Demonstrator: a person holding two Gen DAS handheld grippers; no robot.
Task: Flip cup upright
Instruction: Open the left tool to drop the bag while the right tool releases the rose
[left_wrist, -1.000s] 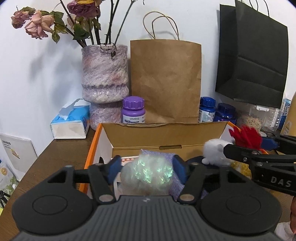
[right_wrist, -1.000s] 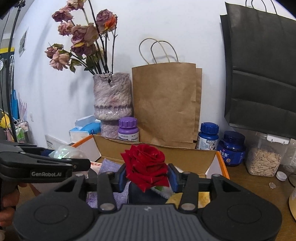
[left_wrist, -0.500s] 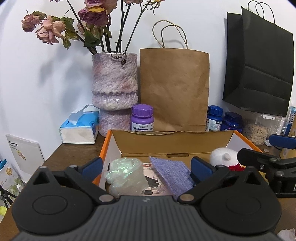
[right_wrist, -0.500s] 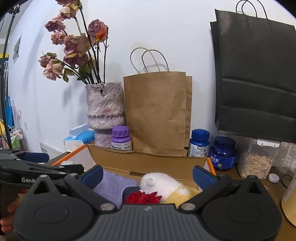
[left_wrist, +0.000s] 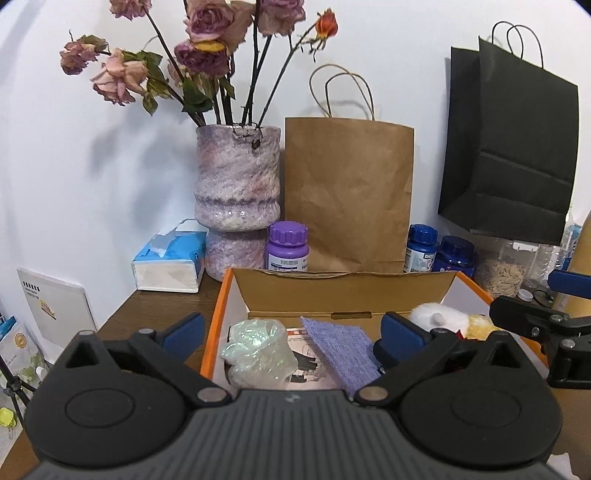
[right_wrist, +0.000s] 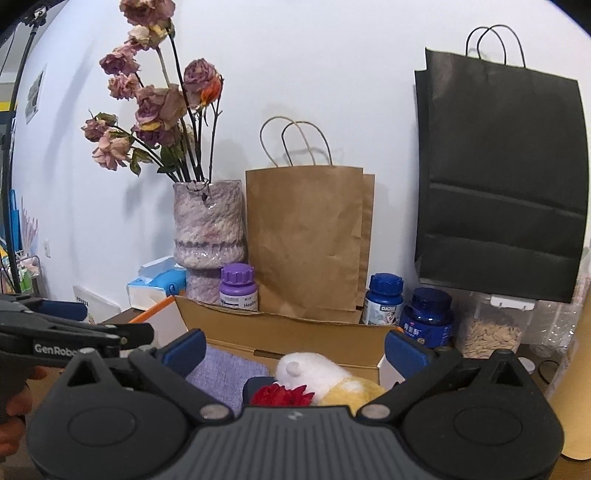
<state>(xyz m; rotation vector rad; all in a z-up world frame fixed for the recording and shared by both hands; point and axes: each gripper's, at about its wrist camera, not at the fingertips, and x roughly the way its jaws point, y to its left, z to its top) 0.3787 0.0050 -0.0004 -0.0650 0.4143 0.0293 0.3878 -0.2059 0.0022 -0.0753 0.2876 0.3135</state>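
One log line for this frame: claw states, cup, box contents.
left claw open | right claw open | iridescent cup free in box | red rose, plush toy in box

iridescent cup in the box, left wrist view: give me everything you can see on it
The iridescent cup is small, translucent and pearly, with green-pink sheen and a crinkled, faceted surface; it looks like thin plastic or glass. It stands in the left part of the orange-edged cardboard box, on a printed sheet, beside the purple cloth. Which end is up cannot be told from its lumpy top. The left gripper hangs over it with jaws wide open, touching nothing. Its base is hidden by the gripper body.
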